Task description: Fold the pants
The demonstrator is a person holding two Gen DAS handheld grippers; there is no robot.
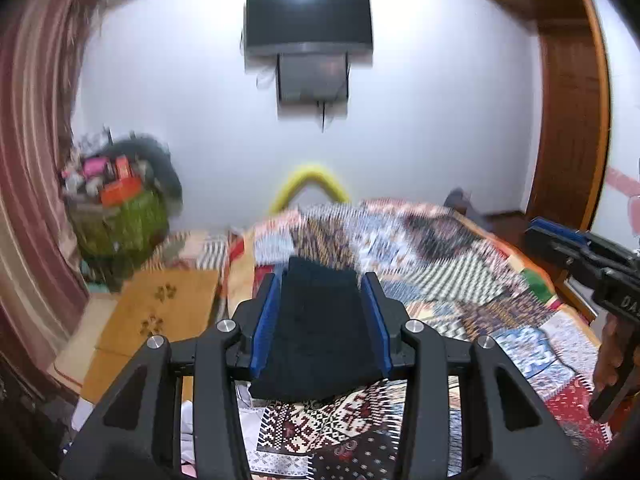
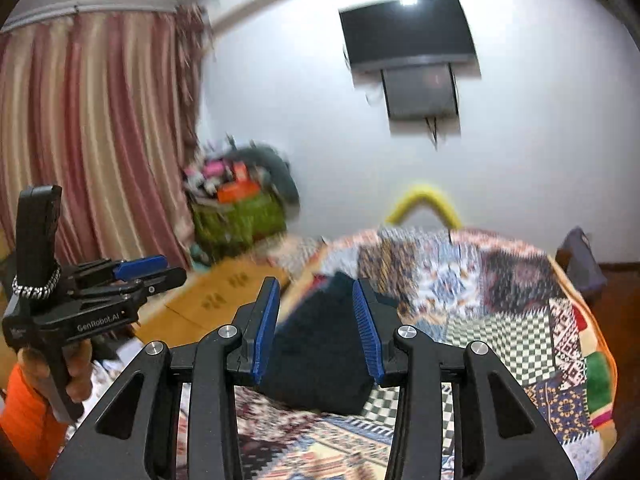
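The dark pants (image 1: 320,340) lie as a folded bundle on the patchwork quilt (image 1: 460,280) of the bed. My left gripper (image 1: 321,280) hovers above them, open; the pants show through the gap but its blue pads do not press on them. In the right wrist view the same bundle (image 2: 320,352) lies on the quilt (image 2: 500,300) below my right gripper (image 2: 315,282), which is also open and holds nothing. Each gripper appears in the other's view: the right one (image 1: 560,236) at the right edge, the left one (image 2: 160,268) at the left, held by a hand (image 2: 76,376).
A green basket (image 1: 120,216) full of clutter stands in the far left corner by a striped curtain (image 1: 32,140). Brown cardboard sheets (image 1: 160,308) lie left of the bed. A television (image 1: 308,20) hangs on the far wall, with a wooden door frame (image 1: 572,120) at the right.
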